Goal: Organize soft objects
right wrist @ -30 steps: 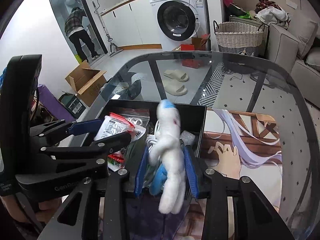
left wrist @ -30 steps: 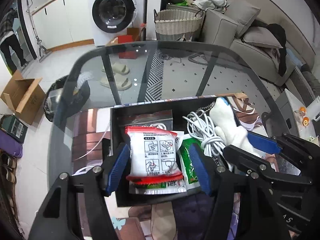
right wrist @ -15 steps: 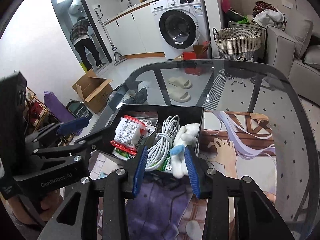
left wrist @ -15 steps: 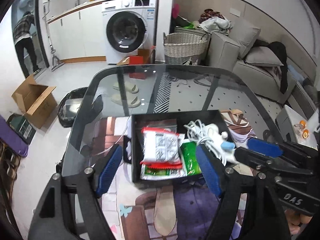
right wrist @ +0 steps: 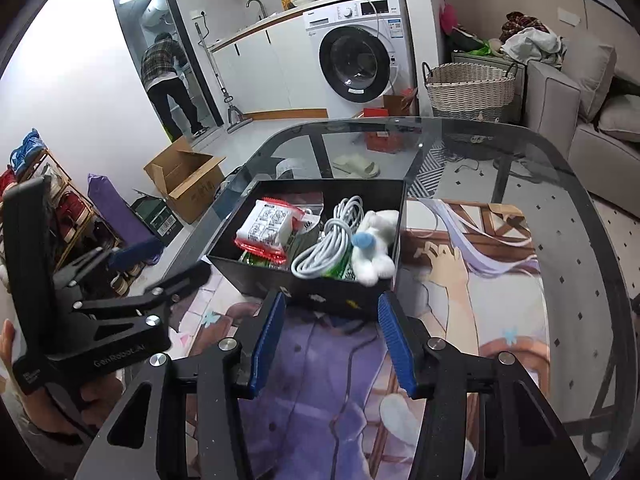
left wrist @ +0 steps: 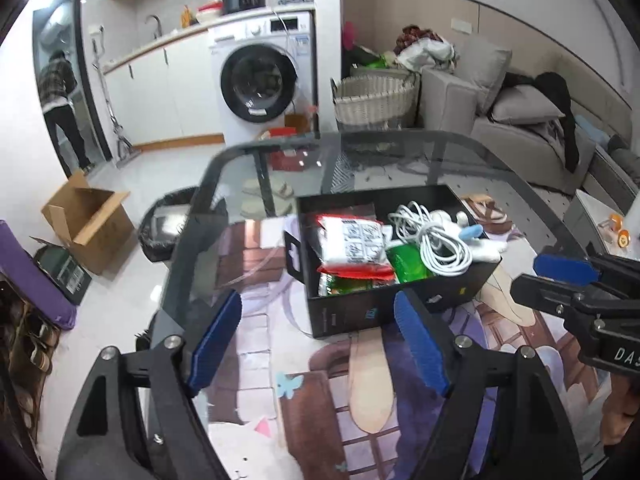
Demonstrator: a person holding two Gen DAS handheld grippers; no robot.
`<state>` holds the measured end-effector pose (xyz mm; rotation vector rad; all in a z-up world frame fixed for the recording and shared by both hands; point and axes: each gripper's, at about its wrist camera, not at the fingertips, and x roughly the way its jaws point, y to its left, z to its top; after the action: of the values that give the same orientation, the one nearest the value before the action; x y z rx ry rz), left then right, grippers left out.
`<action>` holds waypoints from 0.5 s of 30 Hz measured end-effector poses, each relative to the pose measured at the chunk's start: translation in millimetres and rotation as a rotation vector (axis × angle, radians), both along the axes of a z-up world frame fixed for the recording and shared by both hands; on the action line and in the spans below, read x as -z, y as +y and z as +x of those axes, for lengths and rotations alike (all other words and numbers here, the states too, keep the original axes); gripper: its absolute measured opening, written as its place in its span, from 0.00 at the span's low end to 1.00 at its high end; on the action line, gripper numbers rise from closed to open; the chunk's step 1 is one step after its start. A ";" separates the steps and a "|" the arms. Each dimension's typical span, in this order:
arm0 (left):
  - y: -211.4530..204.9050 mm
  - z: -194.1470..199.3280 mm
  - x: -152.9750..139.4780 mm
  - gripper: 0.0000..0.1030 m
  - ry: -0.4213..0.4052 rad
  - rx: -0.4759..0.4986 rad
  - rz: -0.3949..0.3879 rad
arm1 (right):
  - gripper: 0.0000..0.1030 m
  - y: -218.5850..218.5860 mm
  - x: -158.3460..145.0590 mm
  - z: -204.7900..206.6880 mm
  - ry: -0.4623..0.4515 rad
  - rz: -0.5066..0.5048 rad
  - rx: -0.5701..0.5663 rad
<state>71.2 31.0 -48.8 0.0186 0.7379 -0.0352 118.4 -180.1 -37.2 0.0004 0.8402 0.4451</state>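
A black box [left wrist: 352, 312] [right wrist: 234, 236] stands on a printed mat on the glass table. In it lie a white packet with red edges [left wrist: 352, 240] [right wrist: 266, 230], a green packet [left wrist: 408, 262], a coiled white cable [left wrist: 434, 236] [right wrist: 328, 244] and a white plush toy with a blue spot [right wrist: 376, 246] [left wrist: 476, 236] at the right side. My left gripper [left wrist: 318, 344] is open and empty, just in front of the box. My right gripper [right wrist: 332, 340] is open and empty, in front of the box below the plush.
The printed mat [right wrist: 472, 304] covers the near part of the glass table [right wrist: 580, 208]. Beyond the table stand a washing machine [right wrist: 360, 52], a wicker basket [right wrist: 470, 90], a sofa [left wrist: 532, 136] and a cardboard box [right wrist: 186, 178] on the floor. A person [right wrist: 168, 80] stands at the back.
My left gripper let go of the white packet and my right let go of the plush toy; both lie in the box. Both grippers opened and drew back toward me.
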 end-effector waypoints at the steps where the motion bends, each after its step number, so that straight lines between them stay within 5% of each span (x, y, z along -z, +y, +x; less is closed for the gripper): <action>1: 0.9 -3.7 -2.1 0.77 -0.022 -0.003 0.007 | 0.49 0.4 0.1 -3.8 -0.015 -0.006 0.002; 5: 2.2 -16.6 -7.9 0.77 -0.091 -0.012 0.036 | 0.49 0.4 -1.1 -19.2 -0.103 -0.008 -0.007; 10: 1.6 -39.9 -25.9 0.79 -0.261 -0.034 0.054 | 0.54 -7.3 -13.2 -43.9 -0.320 -0.043 0.020; 12: -0.4 -49.0 -34.3 0.92 -0.322 -0.048 0.060 | 0.77 -14.5 -21.6 -53.4 -0.411 -0.036 0.058; 15: -1.4 -59.5 -42.1 0.96 -0.381 -0.076 0.046 | 0.85 -24.5 -34.0 -62.8 -0.499 -0.017 0.121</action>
<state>11.8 29.6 -6.8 0.0403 0.3576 0.0571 55.7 -204.6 -3.2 -0.0728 0.3501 0.3036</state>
